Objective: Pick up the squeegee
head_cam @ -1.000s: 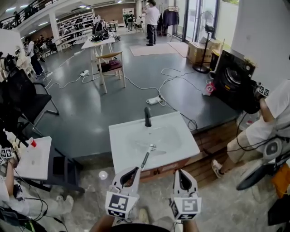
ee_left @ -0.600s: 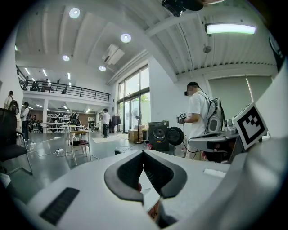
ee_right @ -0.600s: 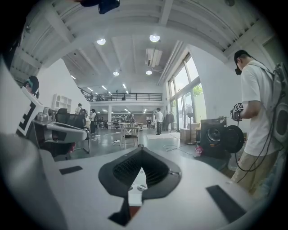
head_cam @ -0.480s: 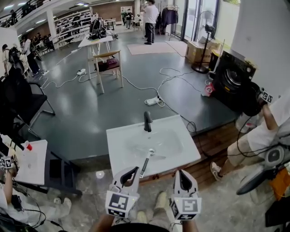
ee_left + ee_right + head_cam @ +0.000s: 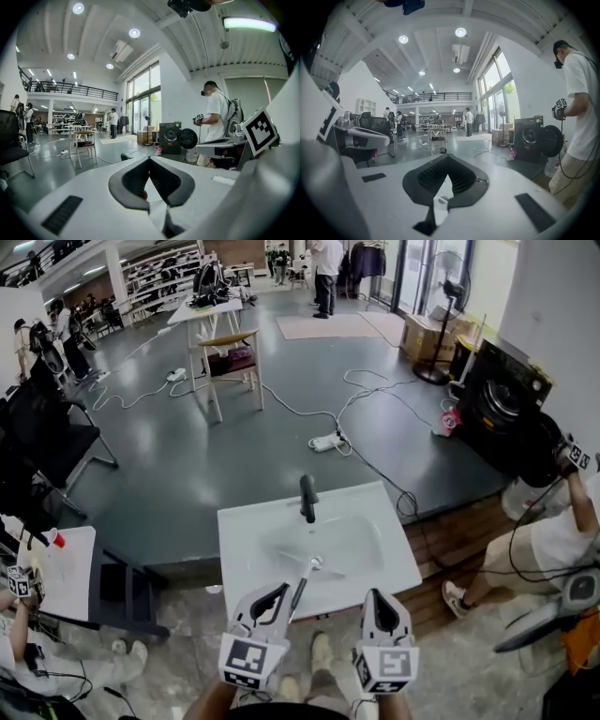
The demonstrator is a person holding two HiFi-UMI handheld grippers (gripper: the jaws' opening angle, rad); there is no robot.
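Note:
The squeegee (image 5: 303,579) lies in the white sink (image 5: 246,549), its head near the middle of the basin and its dark handle pointing at the near edge. A black faucet (image 5: 307,498) stands at the sink's far side. My left gripper (image 5: 280,592) is shut and empty, its tip over the sink's near edge just left of the handle's end. My right gripper (image 5: 374,595) is also shut and empty, near the edge and further right. In the left gripper view the left gripper (image 5: 149,159) shows its jaws meeting above the white sink top. The right gripper (image 5: 447,157) looks the same in its own view.
The sink sits on a wooden platform (image 5: 450,531). A washing machine (image 5: 502,399) stands at the right. A person (image 5: 562,531) sits on the floor there. A small white table (image 5: 66,568) and another seated person are at the left. Cables (image 5: 328,442) cross the grey floor beyond.
Both grippers have moved forward to the sink, which now sits nearer under them; their tips now reach its near edge. Both jaws stayed shut.

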